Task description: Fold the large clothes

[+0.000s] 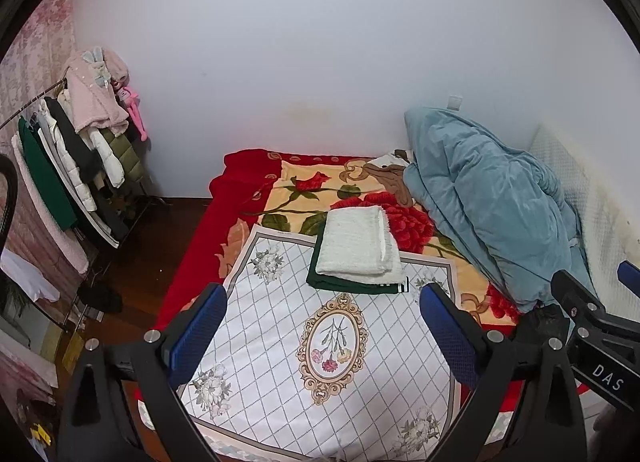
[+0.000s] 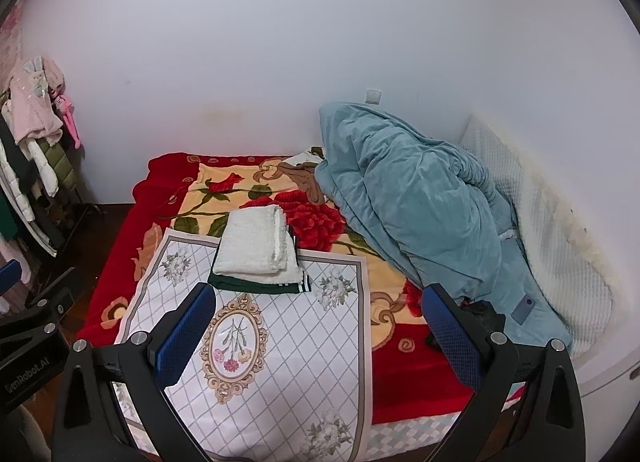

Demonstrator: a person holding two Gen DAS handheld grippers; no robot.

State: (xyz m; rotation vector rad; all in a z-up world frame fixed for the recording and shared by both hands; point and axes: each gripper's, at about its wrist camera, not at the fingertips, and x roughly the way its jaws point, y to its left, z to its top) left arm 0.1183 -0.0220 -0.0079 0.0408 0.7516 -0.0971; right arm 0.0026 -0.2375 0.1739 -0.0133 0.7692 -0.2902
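Judging from how things lie, the folding looks partly done: a white fluffy garment (image 1: 358,242) sits folded into a neat rectangle on top of a dark green garment (image 1: 352,285) with white stripes at one corner, also folded flat, and the pair rests at the far edge of a white patterned cloth (image 1: 280,326) spread over the red floral blanket (image 1: 304,190) on the bed. Both pieces look finished, their edges squared and nothing trailing loose. The left gripper (image 1: 324,338) hovers above the near part of the white cloth with its blue-padded fingers spread wide and nothing between them; the right gripper (image 2: 316,338) does the same just beside it, jaws wide apart and empty, and neither touches any fabric. No unfolded garment lies on the spread cloth, so the work surface seems ready for the next piece. What is left, as far as can be seen, would come from the clothes rack (image 1: 76,166) by the wall at the left, where several coats and a pink fluffy jacket (image 1: 98,98) hang. A rumpled teal quilt (image 2: 416,206) is heaped against the wall on the right; whether it belongs to the task I cannot tell.
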